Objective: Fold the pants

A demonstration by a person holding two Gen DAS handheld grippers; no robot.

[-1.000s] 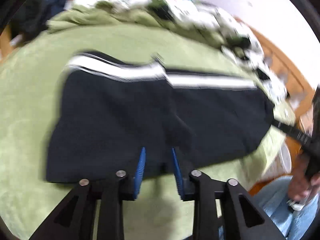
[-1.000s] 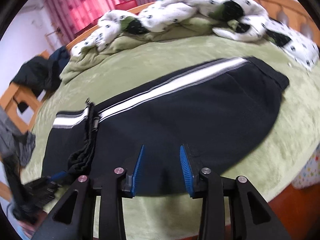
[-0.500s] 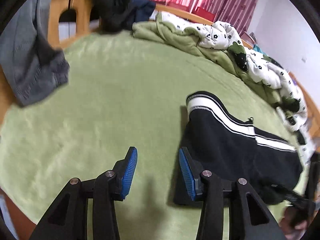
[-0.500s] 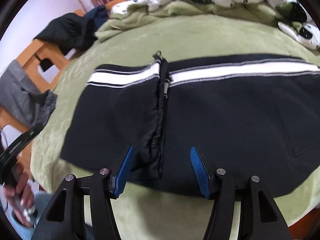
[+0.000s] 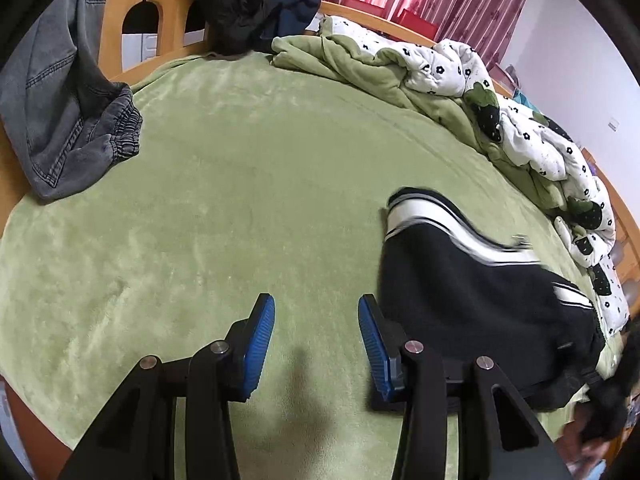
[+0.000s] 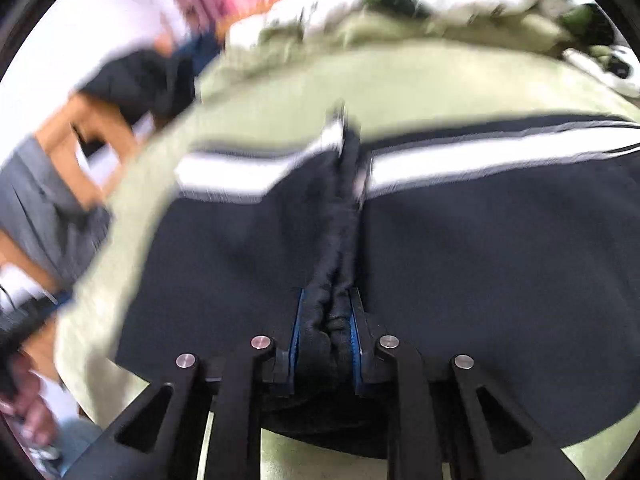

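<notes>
Green fleece bed (image 5: 248,184) is my work surface, and the pants (image 6: 500,248) lie flat across it, black with a white stripe. My right gripper (image 6: 326,332) is closing on the bunched hem, cloth squeezed between the pads; my left gripper (image 5: 316,344) hangs part open, empty, just beside the pants' edge. They look soft, light and floppy, so I'd grab thick seams or corners.

Left tool (image 5: 316,340) angled downward, jaws parted, nothing between the blue pads (image 5: 259,344). Right tool (image 6: 326,320) angled downward, jaws closing, pads pinching a bunched fold of black fabric. Bare hand (image 6: 28,404) blurred at lower left of right wrist view.
</notes>
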